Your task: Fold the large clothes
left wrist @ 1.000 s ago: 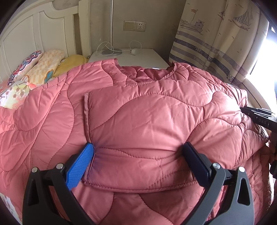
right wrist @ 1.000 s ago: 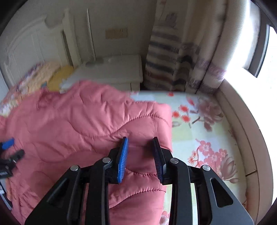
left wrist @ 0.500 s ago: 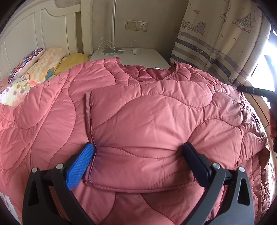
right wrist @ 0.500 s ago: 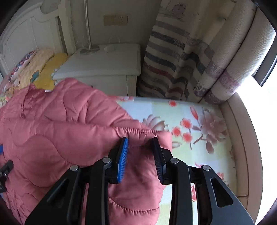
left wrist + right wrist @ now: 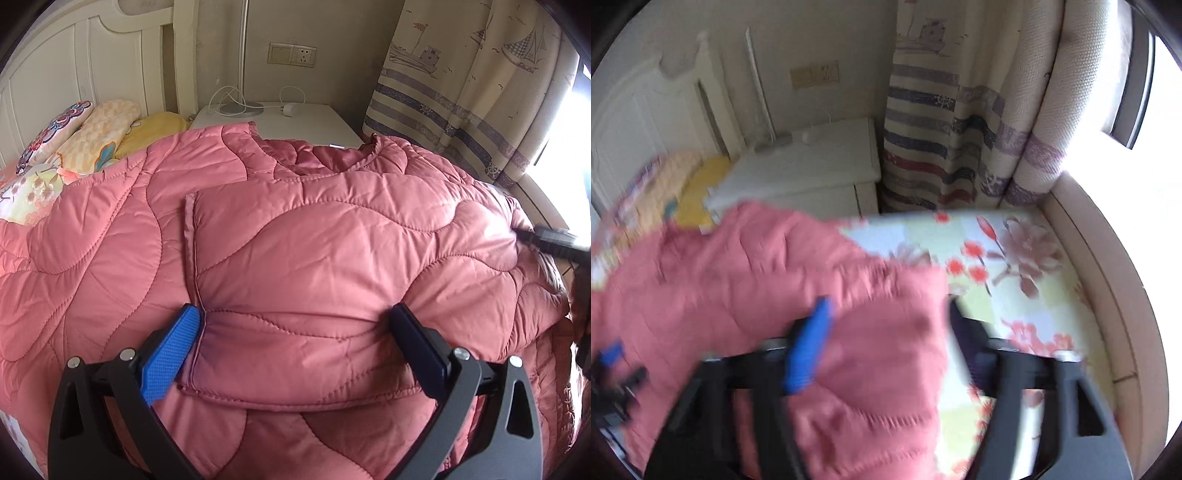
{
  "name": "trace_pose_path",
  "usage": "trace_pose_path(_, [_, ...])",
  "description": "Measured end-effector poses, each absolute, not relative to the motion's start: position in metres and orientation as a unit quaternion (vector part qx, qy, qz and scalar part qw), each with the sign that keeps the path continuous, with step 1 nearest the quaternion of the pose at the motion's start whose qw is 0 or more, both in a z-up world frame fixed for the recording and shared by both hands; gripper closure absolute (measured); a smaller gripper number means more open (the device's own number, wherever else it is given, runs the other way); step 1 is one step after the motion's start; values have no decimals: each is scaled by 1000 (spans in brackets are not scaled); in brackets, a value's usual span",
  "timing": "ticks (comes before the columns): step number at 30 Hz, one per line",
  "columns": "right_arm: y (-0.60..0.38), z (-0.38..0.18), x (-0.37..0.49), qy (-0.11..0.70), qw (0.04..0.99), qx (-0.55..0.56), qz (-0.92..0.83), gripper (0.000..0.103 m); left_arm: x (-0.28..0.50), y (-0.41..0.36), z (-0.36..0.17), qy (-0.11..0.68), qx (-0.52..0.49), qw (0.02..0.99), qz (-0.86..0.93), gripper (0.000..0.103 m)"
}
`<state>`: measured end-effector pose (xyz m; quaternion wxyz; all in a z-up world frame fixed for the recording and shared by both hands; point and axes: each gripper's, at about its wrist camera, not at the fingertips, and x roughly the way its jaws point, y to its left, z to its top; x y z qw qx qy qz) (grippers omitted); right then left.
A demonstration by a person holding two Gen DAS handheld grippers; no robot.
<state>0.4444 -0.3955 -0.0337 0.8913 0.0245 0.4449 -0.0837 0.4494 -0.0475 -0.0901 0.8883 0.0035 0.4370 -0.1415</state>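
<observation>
Pink quilted jacket (image 5: 314, 266) spread over floral bedsheet (image 5: 1015, 266), collar toward nightstand (image 5: 295, 118). Left gripper (image 5: 295, 328) wide open, straddling folded sleeve, gripping nothing. Right gripper (image 5: 886, 325) spread apart over jacket's edge, blurred; nothing visibly pinched. Risk, judged: puffy sleeve springing back unfolded if unpinned. Bare sheet beside jacket visible only from right wrist; neckline only from left.

Pink quilted puffer jacket (image 5: 314, 258) spread on the floral bedsheet (image 5: 1015, 258), neckline toward the white nightstand (image 5: 306, 118), one sleeve folded flat across its front.
</observation>
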Motion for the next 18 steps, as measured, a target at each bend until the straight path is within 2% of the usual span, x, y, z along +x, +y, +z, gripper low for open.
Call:
trace_pose_path(2, [-391, -56, 446, 472, 879, -1, -69, 23, 450, -47, -90, 437, 2, 888, -142, 2])
trace_pose_path(3, [-397, -56, 441, 462, 885, 26, -59, 25, 450, -48, -90, 437, 1, 888, -142, 2])
trace_pose_path(4, [-400, -51, 436, 459, 886, 42, -61, 34, 450, -48, -91, 437, 1, 888, -142, 2])
trace_pose_path(5, [-403, -42, 429, 454, 886, 49, -77, 35, 449, -47, -91, 436, 1, 888, -142, 2])
trace_pose_path(9, [-384, -1, 374, 366, 928, 38, -60, 35, 450, -47, -91, 436, 2, 889, -142, 2])
trace_pose_path(11, [-366, -8, 362, 386, 922, 17, -36, 35, 450, -47, -91, 436, 1, 888, -143, 2])
trace_pose_path(14, [-347, -49, 367, 457, 889, -37, -12, 35, 450, -46, -91, 436, 1, 889, -143, 2])
trace_pose_path(18, [-354, -34, 353, 447, 894, 0, -30, 35, 450, -44, -92, 436, -2, 888, -143, 2])
